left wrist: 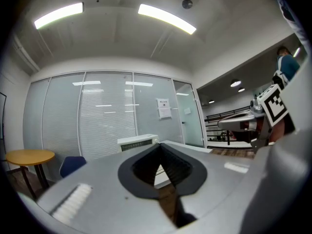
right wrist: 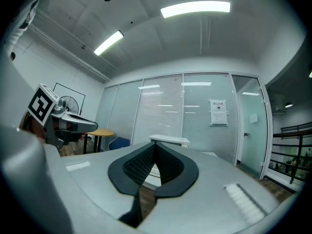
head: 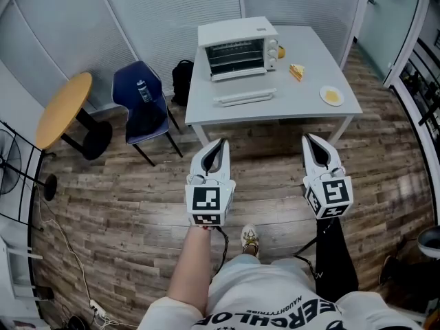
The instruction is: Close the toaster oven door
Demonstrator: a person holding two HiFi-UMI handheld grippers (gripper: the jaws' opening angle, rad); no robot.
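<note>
A white toaster oven [head: 237,47] stands at the back of a pale grey table [head: 302,108]. Its door [head: 238,75] looks dropped open, with the racks inside showing. My left gripper [head: 221,141] and right gripper [head: 307,137] hover side by side over the wooden floor, well short of the table's front edge, both pointing at it. Each is shut with the jaw tips meeting and nothing between them. The oven shows small beyond the shut jaws in the left gripper view [left wrist: 138,142] and the right gripper view [right wrist: 169,140].
A long white tray [head: 244,98] lies in front of the oven. A food slice [head: 296,71] and a yellow plate [head: 332,95] sit at the table's right. A blue chair [head: 141,108], a black bag [head: 182,78] and a round yellow table [head: 62,108] stand to the left.
</note>
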